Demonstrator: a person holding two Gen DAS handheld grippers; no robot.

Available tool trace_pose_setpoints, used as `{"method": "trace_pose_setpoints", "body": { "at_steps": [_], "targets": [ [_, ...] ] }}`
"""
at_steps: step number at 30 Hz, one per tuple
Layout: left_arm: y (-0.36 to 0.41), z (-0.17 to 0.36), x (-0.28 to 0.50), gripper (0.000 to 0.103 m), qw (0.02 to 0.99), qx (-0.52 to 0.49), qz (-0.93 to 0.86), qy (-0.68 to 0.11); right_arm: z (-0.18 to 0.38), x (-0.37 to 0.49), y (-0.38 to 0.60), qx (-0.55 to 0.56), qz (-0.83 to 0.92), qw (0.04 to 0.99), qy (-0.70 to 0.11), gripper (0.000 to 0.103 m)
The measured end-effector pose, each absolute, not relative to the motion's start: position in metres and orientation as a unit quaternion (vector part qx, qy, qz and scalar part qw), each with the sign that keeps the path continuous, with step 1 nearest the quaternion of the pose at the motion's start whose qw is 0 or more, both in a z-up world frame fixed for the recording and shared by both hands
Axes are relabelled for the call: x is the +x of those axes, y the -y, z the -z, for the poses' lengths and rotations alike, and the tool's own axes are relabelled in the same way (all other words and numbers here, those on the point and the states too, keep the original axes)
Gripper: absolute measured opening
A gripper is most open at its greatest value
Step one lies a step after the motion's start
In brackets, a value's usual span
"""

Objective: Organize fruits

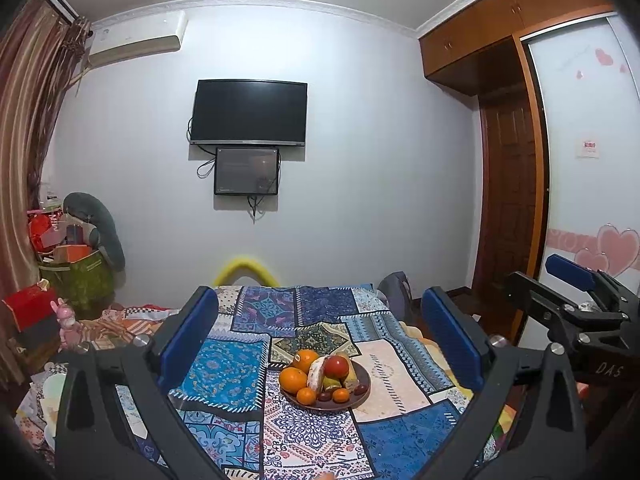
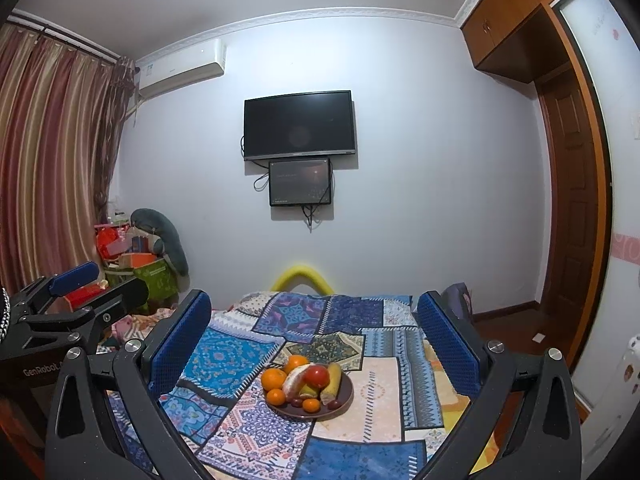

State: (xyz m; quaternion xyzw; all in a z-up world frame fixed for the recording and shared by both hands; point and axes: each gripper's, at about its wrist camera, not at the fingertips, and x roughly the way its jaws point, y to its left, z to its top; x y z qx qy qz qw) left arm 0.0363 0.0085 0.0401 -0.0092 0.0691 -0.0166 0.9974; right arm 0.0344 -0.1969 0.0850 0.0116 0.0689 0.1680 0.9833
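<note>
A brown plate (image 1: 362,398) (image 2: 347,402) sits on a patchwork cloth and holds piled fruit: oranges (image 1: 293,379) (image 2: 273,378), a red apple (image 1: 336,366) (image 2: 317,376), a banana (image 2: 333,381), small tangerines (image 1: 306,396) and dark grapes (image 1: 361,389). My left gripper (image 1: 320,340) is open and empty, held above and short of the plate. My right gripper (image 2: 314,344) is open and empty, likewise short of the plate. The right gripper shows at the right of the left wrist view (image 1: 576,280); the left gripper shows at the left of the right wrist view (image 2: 80,284).
The patchwork cloth (image 1: 224,372) (image 2: 224,364) covers the table. A yellow chair back (image 1: 245,267) (image 2: 302,276) stands behind its far edge. Boxes and bags (image 1: 72,260) pile up at the left by the curtain. A wooden door (image 1: 508,200) and wardrobe are at the right.
</note>
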Motion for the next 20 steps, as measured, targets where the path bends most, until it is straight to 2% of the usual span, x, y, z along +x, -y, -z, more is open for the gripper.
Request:
{"method": "trace_pose_setpoints", "body": {
  "at_steps": [20],
  "targets": [
    [-0.0098, -0.0356, 0.0418, 0.103, 0.997, -0.013, 0.026, -0.078, -0.0858, 0.0361, 0.1960, 0.014, -0.171, 0.983, -0.071, 0.103]
  ]
}}
